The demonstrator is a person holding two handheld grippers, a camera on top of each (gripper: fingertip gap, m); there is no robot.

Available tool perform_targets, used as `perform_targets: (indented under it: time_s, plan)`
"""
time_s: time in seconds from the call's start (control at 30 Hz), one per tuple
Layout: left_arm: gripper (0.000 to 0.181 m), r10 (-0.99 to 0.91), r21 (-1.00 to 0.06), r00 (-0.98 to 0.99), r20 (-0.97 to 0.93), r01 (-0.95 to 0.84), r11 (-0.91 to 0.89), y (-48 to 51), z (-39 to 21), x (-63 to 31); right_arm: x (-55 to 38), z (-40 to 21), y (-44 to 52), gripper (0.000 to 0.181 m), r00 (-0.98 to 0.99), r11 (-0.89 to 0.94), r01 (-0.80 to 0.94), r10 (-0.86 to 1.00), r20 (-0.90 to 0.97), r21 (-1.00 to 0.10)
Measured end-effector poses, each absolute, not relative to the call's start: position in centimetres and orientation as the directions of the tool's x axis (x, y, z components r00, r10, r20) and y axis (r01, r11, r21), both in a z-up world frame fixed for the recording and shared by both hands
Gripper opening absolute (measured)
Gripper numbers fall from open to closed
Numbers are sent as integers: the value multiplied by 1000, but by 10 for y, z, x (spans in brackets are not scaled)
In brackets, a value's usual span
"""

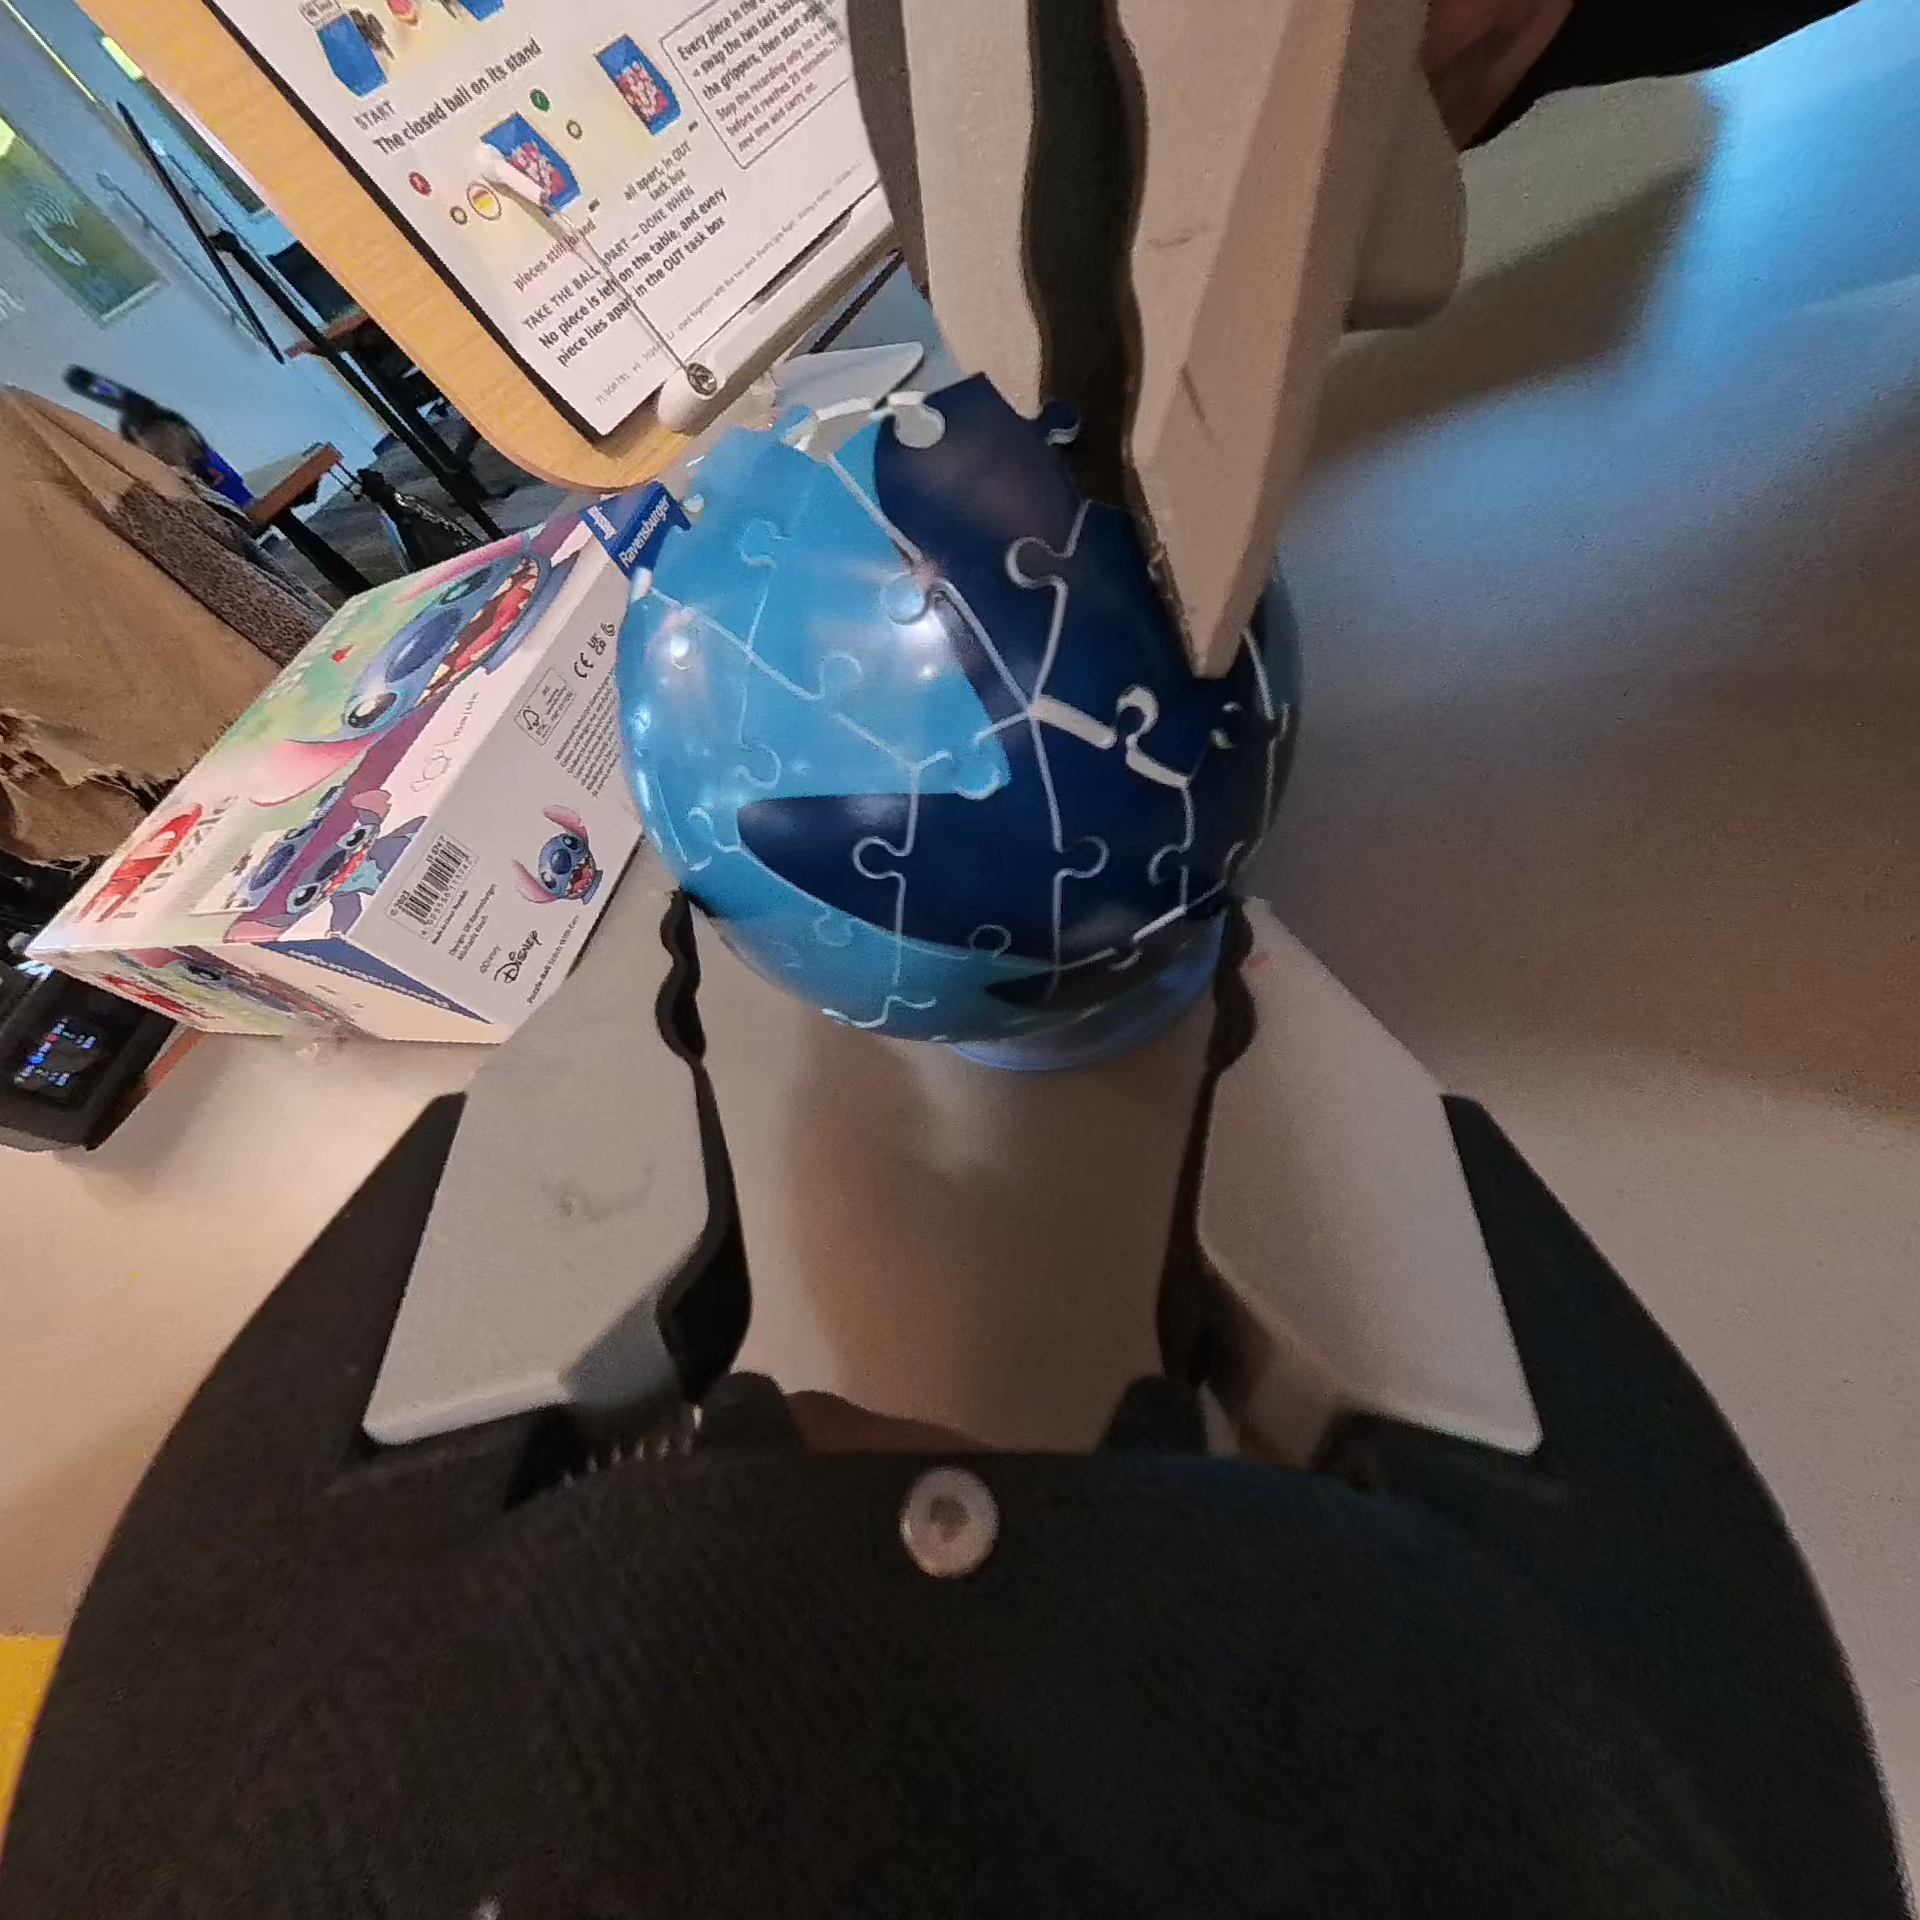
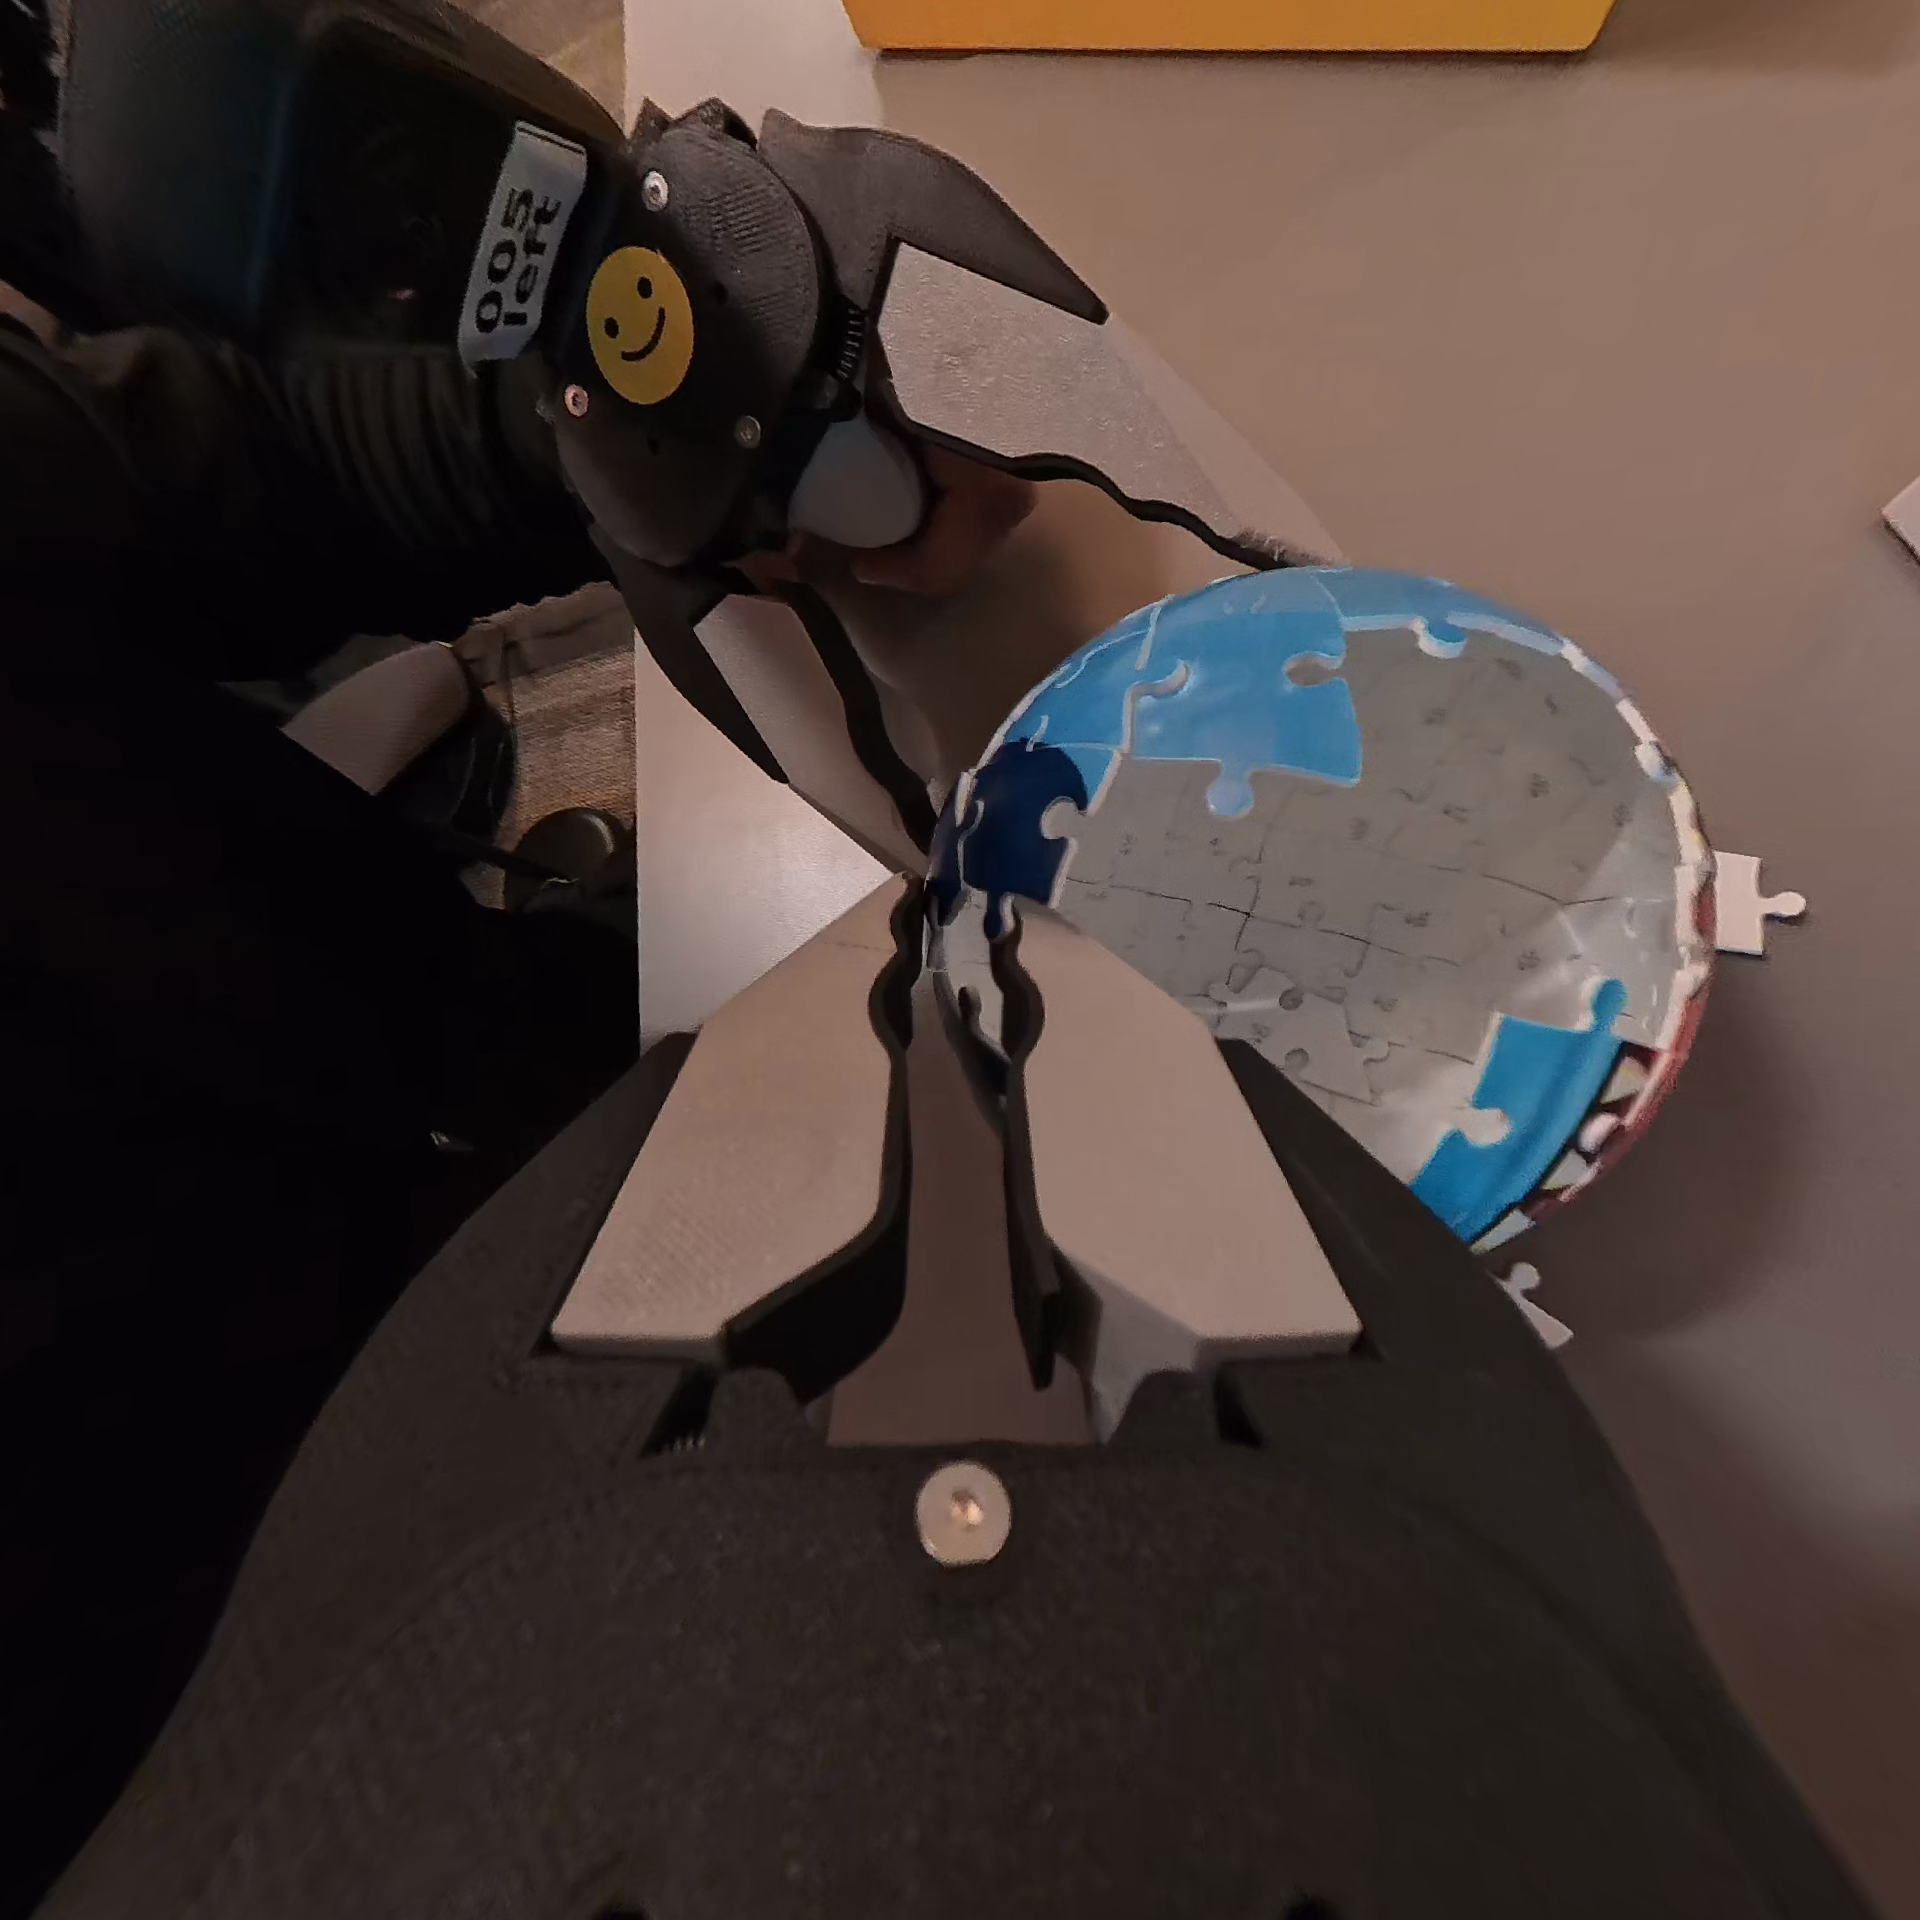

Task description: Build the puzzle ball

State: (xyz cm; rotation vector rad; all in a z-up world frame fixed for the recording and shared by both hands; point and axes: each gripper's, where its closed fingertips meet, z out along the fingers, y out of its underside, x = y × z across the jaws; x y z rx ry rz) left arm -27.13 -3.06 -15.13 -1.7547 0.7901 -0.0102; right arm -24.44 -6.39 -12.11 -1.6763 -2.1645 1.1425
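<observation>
Now both grippers' jaws narrow on the glossy, half-open puzzle ball [image 2: 1351, 883] shell.

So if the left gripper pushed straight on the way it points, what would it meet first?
The puzzle ball itself: the left gripper already has its fingers at the ball's two sides, so the shell lies dead ahead. The right gripper pinches the ball's rim from above. The puzzle box lies off to the side, clear of that line.

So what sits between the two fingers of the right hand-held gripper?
The open rim of the puzzle ball: in the right wrist view the right hand-held gripper straddles the shell wall, one finger outside, one inside.
</observation>
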Motion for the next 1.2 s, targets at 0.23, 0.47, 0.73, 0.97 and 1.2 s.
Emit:
perform_targets:
  time_s: [0.23,0.47,0.73,0.97,1.2]
  plan:
    - [98,-500,-850,775,-386,-509,-134,-30,-153,-271,-246,-124,-64,12,-343,124,749,913,-221,-651]
    - [95,-505,-858,780,-369,-494,-136,-31,-152,-269,-243,-128,-64,12,-344,161,757,922,-177,-633]
    - [95,-504,-858,782,-368,-494,-139,-31,-152,-270,-244,-127,-64,13,-347,164,744,923,-164,-647]
    - [95,-498,-861,789,-358,-485,-150,-30,-153,-271,-247,-126,-63,14,-360,196,728,925,-124,-657]
    - [95,-494,-860,791,-361,-487,-151,-29,-152,-271,-247,-123,-64,12,-362,148,716,914,-181,-683]
